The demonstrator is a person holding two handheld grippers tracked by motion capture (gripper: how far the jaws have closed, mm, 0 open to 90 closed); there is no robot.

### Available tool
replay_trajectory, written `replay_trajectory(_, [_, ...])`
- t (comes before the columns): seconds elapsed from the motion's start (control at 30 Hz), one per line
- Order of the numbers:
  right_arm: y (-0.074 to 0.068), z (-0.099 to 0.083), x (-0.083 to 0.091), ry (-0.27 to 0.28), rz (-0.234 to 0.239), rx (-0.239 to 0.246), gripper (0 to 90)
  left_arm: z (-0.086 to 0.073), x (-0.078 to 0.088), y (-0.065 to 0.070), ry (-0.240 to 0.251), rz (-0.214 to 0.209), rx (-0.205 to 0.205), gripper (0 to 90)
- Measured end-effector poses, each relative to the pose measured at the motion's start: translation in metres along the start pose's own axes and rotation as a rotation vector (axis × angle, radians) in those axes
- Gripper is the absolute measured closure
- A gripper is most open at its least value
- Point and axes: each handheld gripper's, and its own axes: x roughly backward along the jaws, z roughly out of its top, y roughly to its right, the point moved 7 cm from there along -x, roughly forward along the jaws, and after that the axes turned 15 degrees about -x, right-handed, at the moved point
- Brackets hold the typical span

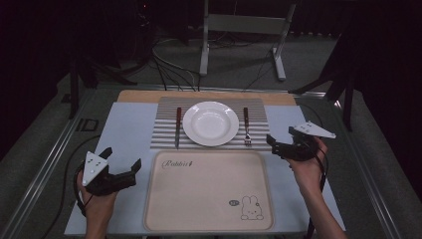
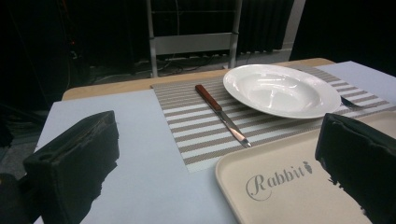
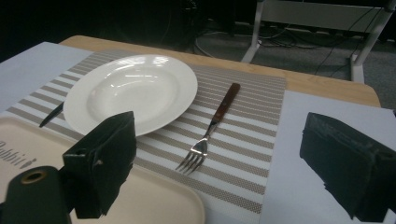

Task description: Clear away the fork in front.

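Note:
A white plate (image 1: 210, 123) sits in the middle of a striped placemat (image 1: 164, 137). A wooden-handled knife (image 1: 177, 127) lies to its left and a wooden-handled fork (image 1: 246, 127) to its right. A beige tray (image 1: 209, 191) printed with "Rabbit" and a bunny lies in front of the mat, with nothing on it. My left gripper (image 1: 122, 158) hovers open at the tray's left edge, holding nothing. My right gripper (image 1: 281, 137) is open beside the tray's far right corner, close to the fork's tines (image 3: 190, 161). In the left gripper view the knife (image 2: 222, 114) lies ahead between the jaws.
A pale blue sheet (image 1: 127, 132) covers the table under the mat and tray. A wooden strip (image 1: 144, 95) runs along the far edge. Beyond the table stand a metal frame (image 1: 244, 30) and loose cables (image 1: 171, 67) on the floor.

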Motion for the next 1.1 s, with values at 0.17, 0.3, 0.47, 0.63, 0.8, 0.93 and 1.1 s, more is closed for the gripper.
replay_trajectory(0.17, [0.000,0.006,-0.006,-0.003,-0.007,0.000,10.7,0.000,0.000,0.001,-0.001,-0.001,-0.002,0.5])
replay_trajectory(0.3, [-0.001,0.011,-0.011,-0.011,-0.014,0.001,10.7,0.000,0.000,0.001,-0.001,0.001,-0.002,0.5])
replay_trajectory(0.47, [-0.003,0.021,-0.018,-0.009,-0.023,0.006,10.7,0.000,0.000,-0.001,0.000,0.004,-0.002,0.5])
replay_trajectory(0.63, [-0.003,0.029,-0.028,-0.013,-0.032,-0.001,10.7,0.000,0.000,-0.001,0.001,0.004,-0.002,0.5])
replay_trajectory(0.8, [-0.003,0.034,-0.037,-0.021,-0.042,-0.003,10.7,0.000,0.001,-0.001,0.001,0.006,0.000,0.5])
replay_trajectory(0.93, [-0.004,0.041,-0.045,-0.028,-0.055,0.010,10.7,0.000,0.001,-0.002,0.001,0.006,0.000,0.5])
replay_trajectory(1.1, [-0.006,0.048,-0.057,-0.030,-0.080,0.038,10.7,0.000,0.001,-0.002,0.001,0.006,0.001,0.5])
